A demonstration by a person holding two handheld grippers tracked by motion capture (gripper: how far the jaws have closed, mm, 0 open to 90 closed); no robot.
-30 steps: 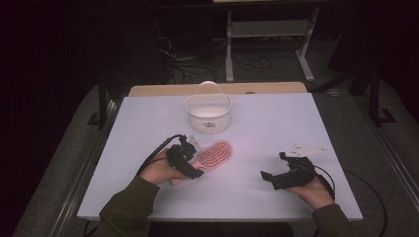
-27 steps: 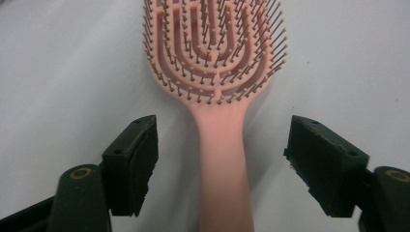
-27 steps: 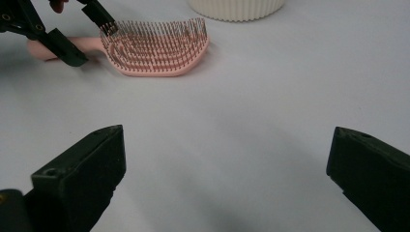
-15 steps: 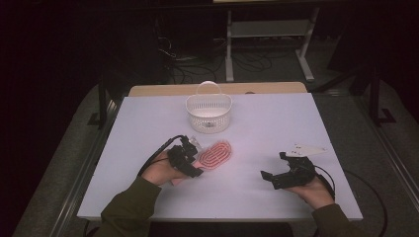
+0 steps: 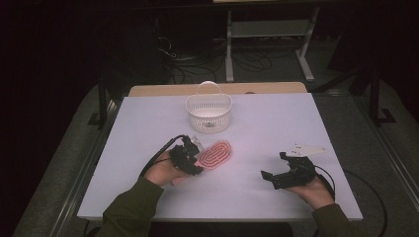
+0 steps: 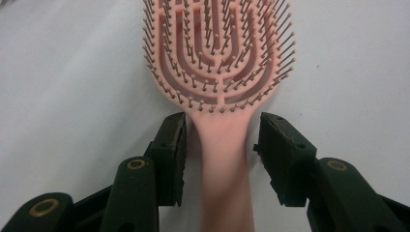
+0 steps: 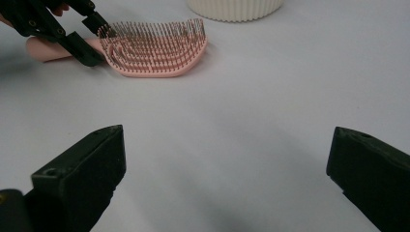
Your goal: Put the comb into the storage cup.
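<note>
Left hand-held gripper jaws lately narrowing around pink hairbrush handle, slim gaps remaining, not yet clamped

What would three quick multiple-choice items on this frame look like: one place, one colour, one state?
1. Where is the basket relative to the hairbrush?
A. Farther up the table
B. Nearer the person
C. Under it

2. What colour is the hairbrush?
A. Blue
B. Pink
C. Green

3. How do the left gripper fingers stand?
A. Astride the handle, gaps showing
B. Clamped on the bristles
C. Inside the basket

Key: 1 A, the high view shows it beyond the brush. 2 B, pink in all views. 3 A, they have been closing, and table shows either side of the handle.
</note>
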